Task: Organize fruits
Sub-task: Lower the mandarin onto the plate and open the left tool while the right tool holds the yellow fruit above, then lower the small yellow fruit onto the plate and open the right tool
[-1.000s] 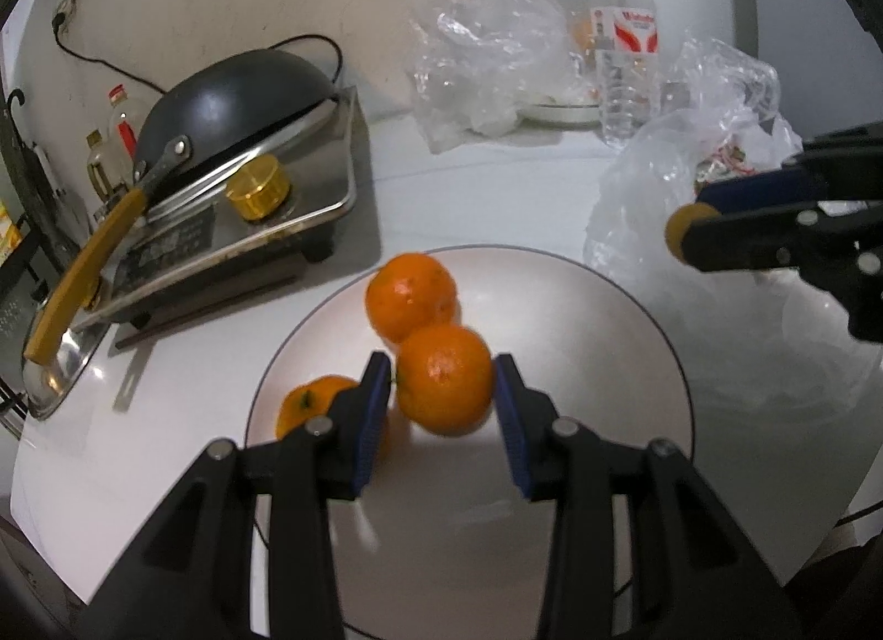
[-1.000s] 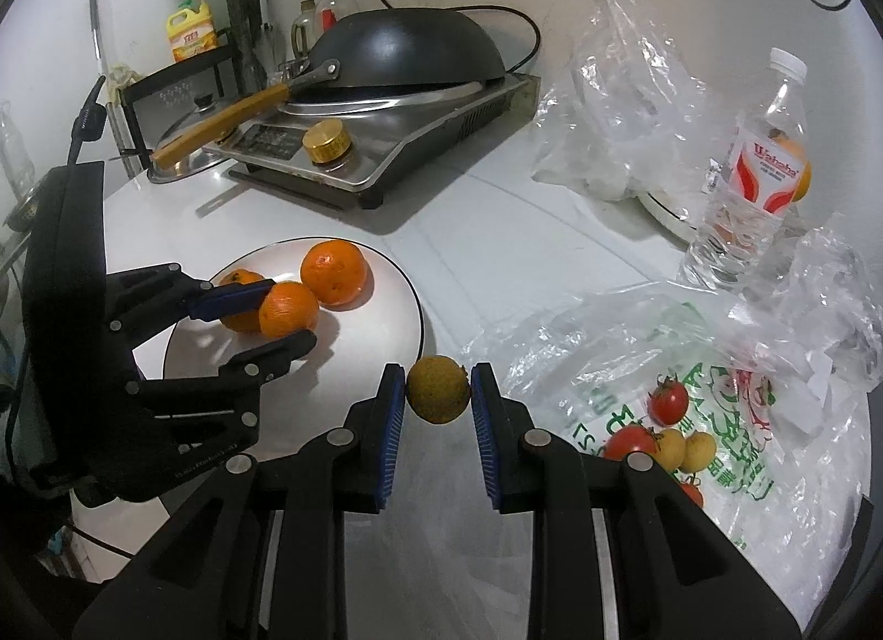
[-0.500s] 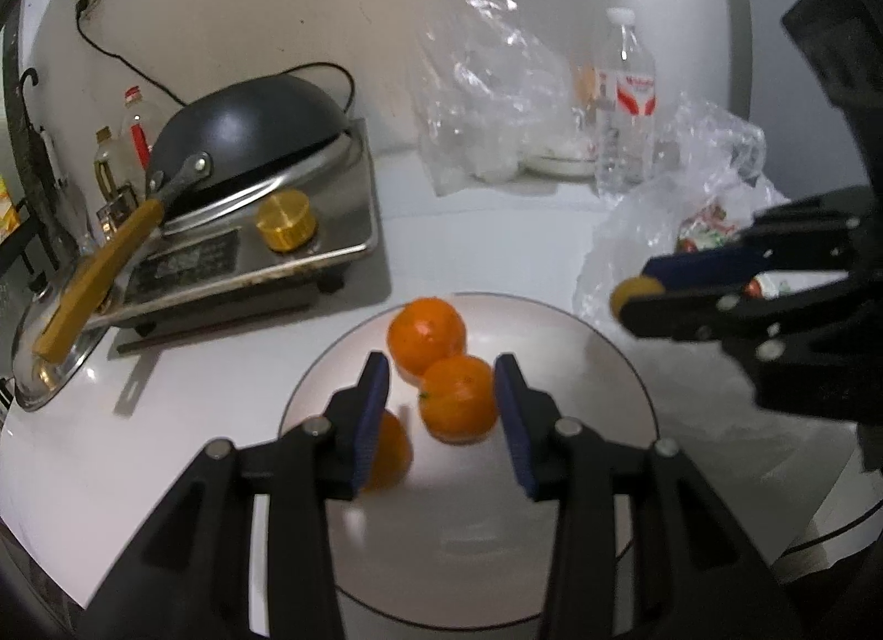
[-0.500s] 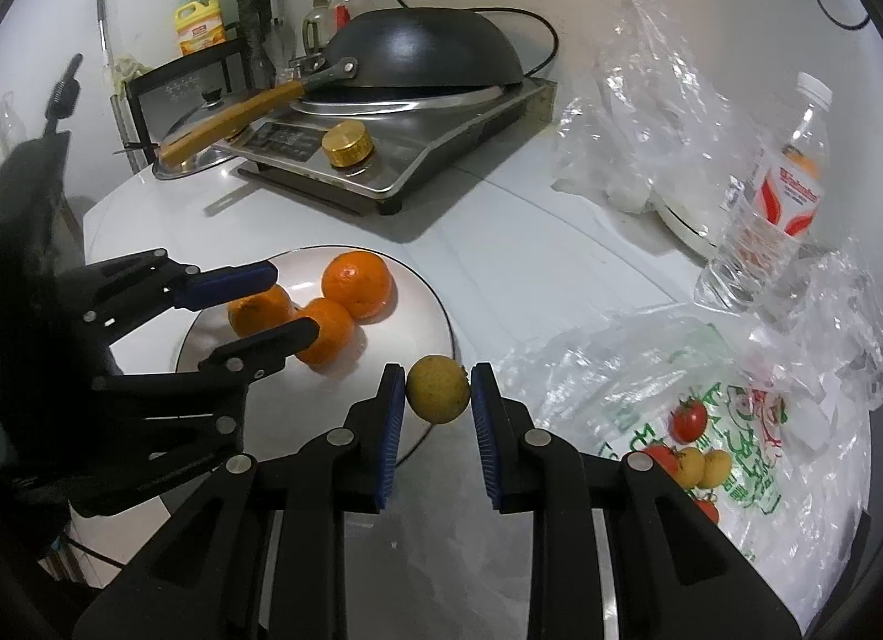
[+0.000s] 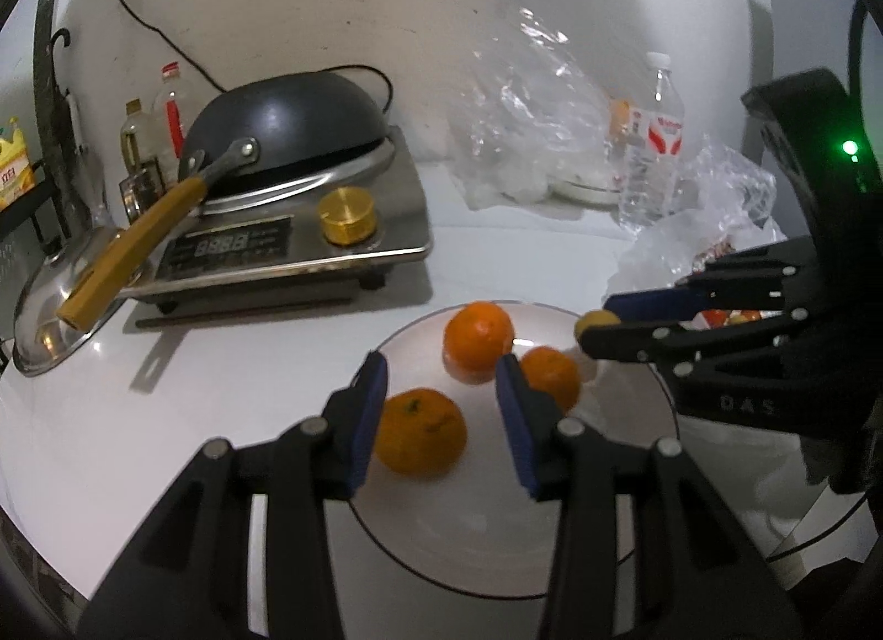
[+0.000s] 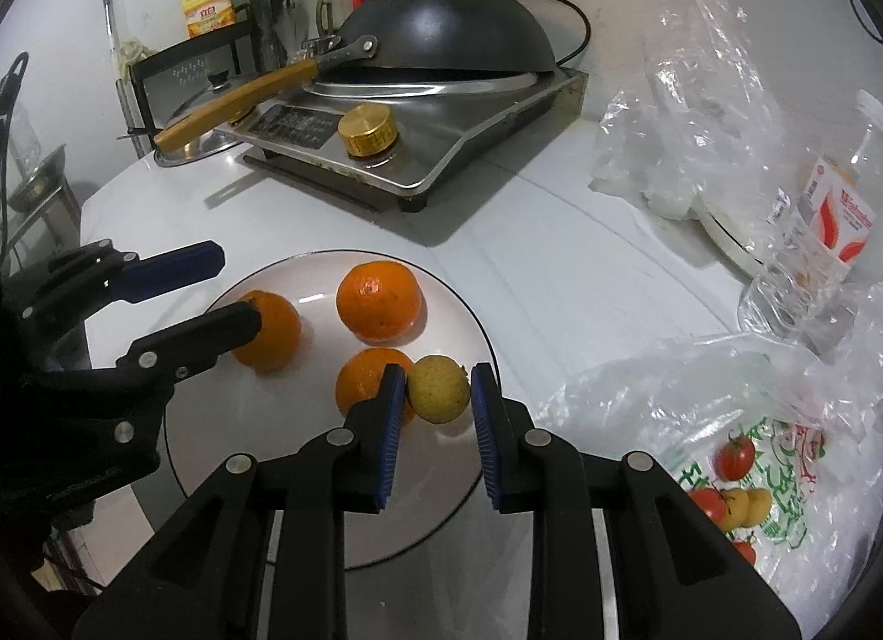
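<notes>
A white plate (image 5: 496, 529) (image 6: 441, 474) holds three oranges (image 5: 479, 334) (image 6: 379, 300). My left gripper (image 5: 440, 380) hangs open above the plate's near side with nothing held; one orange (image 5: 422, 438) shows below the gap between its fingers. In the right wrist view the left gripper (image 6: 237, 287) hovers over the leftmost orange (image 6: 270, 328). My right gripper (image 6: 436, 380) is shut on a small yellow-green fruit (image 6: 439, 389) over the plate's right part, close beside the nearest orange (image 6: 361, 380). The left wrist view shows the right gripper (image 5: 595, 321) coming in from the right with that fruit (image 5: 591, 318).
An induction cooker (image 5: 292, 243) with a black wok (image 5: 287, 138) stands behind the plate, a pot lid (image 5: 49, 309) to its left. A printed plastic bag (image 6: 662, 392) with tomatoes (image 6: 734, 458) lies right of the plate. A water bottle (image 5: 654, 143) and crumpled clear bags (image 5: 524, 132) stand further back.
My left gripper has drawn back and up; the orange that was between its fingers now lies on the plate. My right gripper carried the yellow-green fruit from the bag's side to over the plate.
</notes>
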The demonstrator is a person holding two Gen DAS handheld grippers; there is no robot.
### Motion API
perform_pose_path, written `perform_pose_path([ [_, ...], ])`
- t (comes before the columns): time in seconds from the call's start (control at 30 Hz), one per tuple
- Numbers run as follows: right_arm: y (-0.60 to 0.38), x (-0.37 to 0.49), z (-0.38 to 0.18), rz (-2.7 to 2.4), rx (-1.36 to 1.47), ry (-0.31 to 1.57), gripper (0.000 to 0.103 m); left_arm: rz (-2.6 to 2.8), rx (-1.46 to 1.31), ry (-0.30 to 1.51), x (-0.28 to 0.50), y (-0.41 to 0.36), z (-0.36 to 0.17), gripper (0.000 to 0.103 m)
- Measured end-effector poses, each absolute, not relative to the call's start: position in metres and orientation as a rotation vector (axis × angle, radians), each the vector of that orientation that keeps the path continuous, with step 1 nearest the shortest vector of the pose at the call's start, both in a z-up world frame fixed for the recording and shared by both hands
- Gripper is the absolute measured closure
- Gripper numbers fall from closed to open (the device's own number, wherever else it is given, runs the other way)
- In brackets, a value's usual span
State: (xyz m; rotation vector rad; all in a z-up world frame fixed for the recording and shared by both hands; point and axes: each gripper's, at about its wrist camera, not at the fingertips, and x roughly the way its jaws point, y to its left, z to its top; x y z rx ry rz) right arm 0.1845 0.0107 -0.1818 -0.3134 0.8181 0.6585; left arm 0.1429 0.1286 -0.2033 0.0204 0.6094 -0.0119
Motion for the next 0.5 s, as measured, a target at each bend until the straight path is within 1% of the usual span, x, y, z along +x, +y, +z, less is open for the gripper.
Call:
perform_pose_path([
  [0.5,0.022,0.199,-0.189,0.654,-0.288,0.837,0.076,-0.012,-0.020,0.597,0.141,0.136,-0.204,0.059],
])
